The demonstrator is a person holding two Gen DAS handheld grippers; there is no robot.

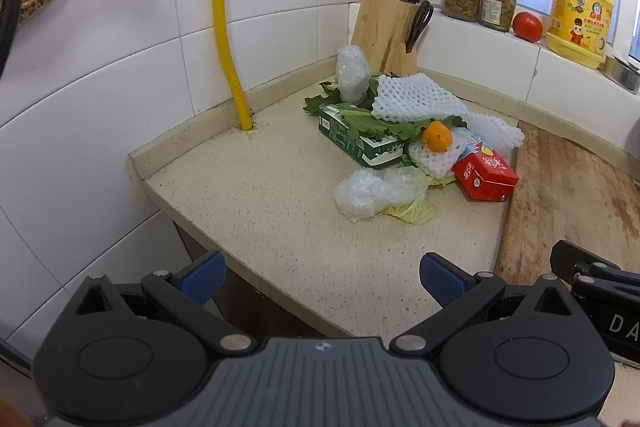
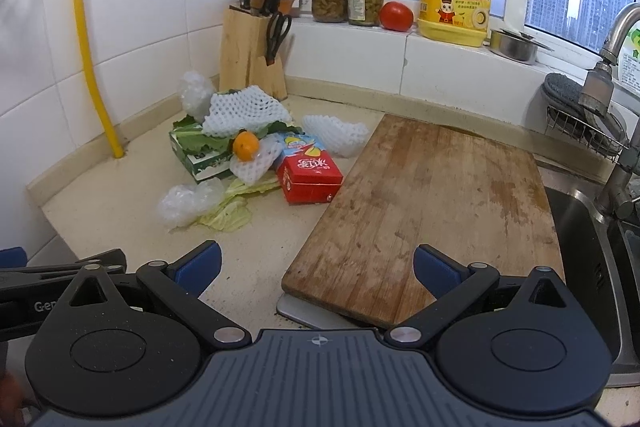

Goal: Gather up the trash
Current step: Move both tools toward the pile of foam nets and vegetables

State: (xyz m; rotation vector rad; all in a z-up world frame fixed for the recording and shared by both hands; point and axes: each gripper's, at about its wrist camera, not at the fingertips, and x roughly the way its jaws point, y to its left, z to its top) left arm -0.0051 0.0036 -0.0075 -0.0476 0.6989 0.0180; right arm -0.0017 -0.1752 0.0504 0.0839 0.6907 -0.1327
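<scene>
Two grippers hang over the near edge of a speckled counter (image 1: 256,195). The left gripper (image 1: 322,279) has its blue fingers spread wide with nothing between them. The right gripper (image 2: 316,267) is spread wide too and holds nothing; it sits above the near end of a wooden cutting board (image 2: 432,203).

Far from both, a pile of trash sits in the back corner, just in front of a knife block (image 1: 384,27). A green box (image 1: 360,143) lies under leafy greens (image 1: 384,127) and white foam netting (image 1: 416,99). An orange peel (image 1: 437,135) rests on more netting. A red carton (image 1: 485,175) lies at the pile's right side, close to the board. A crumpled clear bag (image 1: 372,193) lies in front, on a pale cabbage leaf (image 1: 416,213).
</scene>
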